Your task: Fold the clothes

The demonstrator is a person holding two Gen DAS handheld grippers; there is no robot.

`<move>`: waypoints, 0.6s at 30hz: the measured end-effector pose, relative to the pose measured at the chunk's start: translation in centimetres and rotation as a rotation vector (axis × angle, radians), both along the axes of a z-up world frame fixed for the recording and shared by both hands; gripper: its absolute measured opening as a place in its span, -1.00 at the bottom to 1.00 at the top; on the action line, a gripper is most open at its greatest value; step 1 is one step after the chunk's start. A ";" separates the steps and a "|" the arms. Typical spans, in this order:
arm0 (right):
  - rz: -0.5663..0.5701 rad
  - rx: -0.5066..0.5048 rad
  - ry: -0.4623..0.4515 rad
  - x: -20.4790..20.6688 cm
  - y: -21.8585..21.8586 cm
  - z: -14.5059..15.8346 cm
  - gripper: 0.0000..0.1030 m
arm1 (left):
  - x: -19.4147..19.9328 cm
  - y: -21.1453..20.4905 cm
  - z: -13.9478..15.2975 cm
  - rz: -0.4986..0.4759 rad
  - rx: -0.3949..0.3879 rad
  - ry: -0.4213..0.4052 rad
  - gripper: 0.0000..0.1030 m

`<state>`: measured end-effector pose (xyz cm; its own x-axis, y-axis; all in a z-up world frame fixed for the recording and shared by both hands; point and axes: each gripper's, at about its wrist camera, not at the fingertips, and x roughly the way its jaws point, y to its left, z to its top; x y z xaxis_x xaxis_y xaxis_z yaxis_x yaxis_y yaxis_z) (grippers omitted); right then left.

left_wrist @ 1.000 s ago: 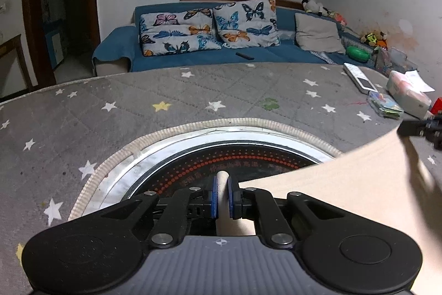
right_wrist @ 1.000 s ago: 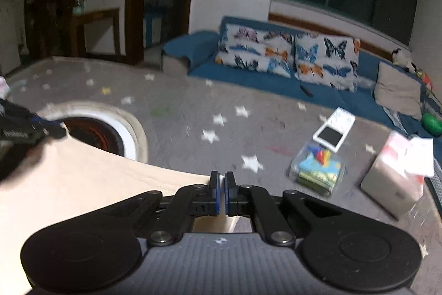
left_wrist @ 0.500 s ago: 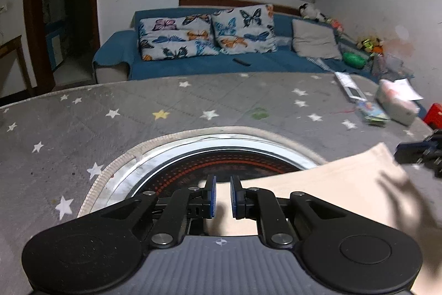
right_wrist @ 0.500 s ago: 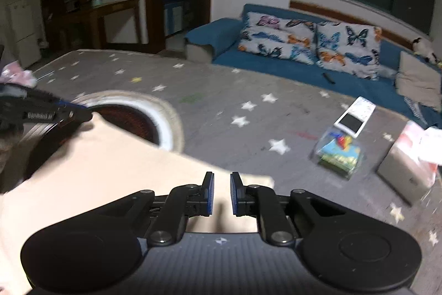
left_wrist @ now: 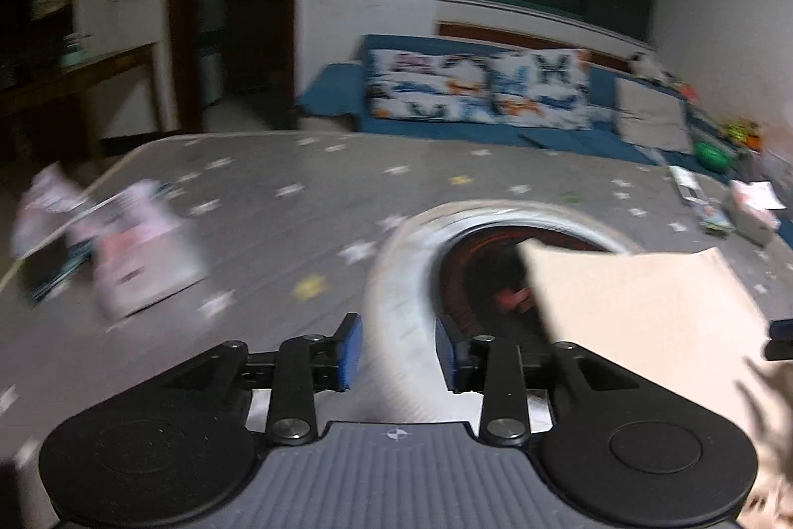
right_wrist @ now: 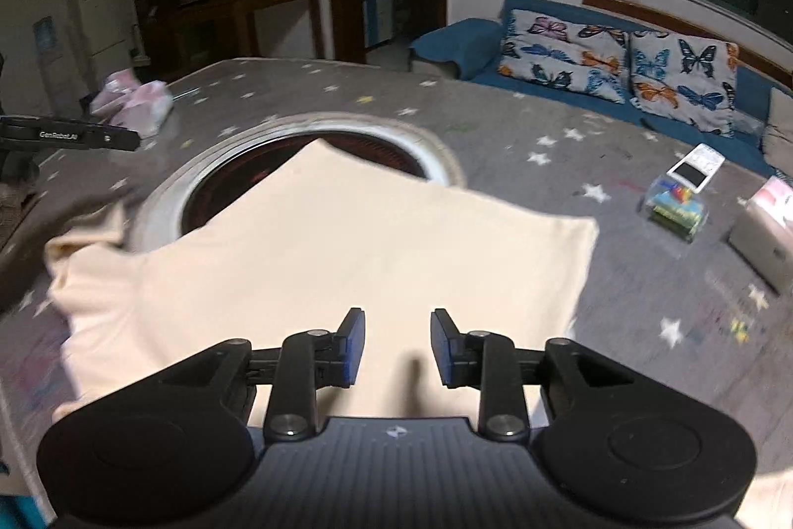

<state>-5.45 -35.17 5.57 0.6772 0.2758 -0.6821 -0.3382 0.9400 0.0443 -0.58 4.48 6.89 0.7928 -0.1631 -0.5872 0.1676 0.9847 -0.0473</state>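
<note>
Shirt (right_wrist: 347, 251) flat, both claws gaping, shirt edges free

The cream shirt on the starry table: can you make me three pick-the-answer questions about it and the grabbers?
1. Where does the far corner of the cream shirt lie?
A. over the round ring in the table
B. on the sofa
C. on the floor

2. How many butterfly pillows lean on the blue sofa?
A. one
B. two
C. four

3. How are the right gripper's jaws?
A. shut on the shirt
B. shut on nothing
C. open

Answers:
1. A, its corner covers part of the round ring.
2. B, two butterfly pillows sit side by side on the blue sofa.
3. C, the right gripper shows a wide gap with shirt beneath.
</note>
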 end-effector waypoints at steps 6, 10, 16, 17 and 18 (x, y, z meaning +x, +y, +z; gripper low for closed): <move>-0.003 0.018 0.027 -3.1 1.2 -0.7 -0.36 | -5.3 0.9 -0.5 -0.046 0.015 0.004 -0.19; -0.012 0.026 0.040 -4.0 1.5 -1.2 -0.34 | -6.7 -2.3 -1.2 -0.170 0.072 -0.015 -0.13; -0.028 0.027 0.055 -4.7 1.9 -1.9 -0.32 | -5.7 -4.9 -3.8 -0.198 0.194 0.003 -0.16; -0.029 0.027 0.056 -4.8 1.9 -2.0 -0.31 | -5.4 -4.6 -4.2 -0.196 0.184 0.020 -0.22; -0.031 0.027 0.058 -4.9 1.9 -2.1 -0.31 | -5.3 -4.3 -4.3 -0.198 0.173 0.022 -0.30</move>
<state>-10.33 -33.23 3.44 0.6453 0.2741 -0.7130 -0.3053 0.9482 0.0881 -5.91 0.13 2.56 0.7420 -0.2094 -0.6368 0.3585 0.9267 0.1130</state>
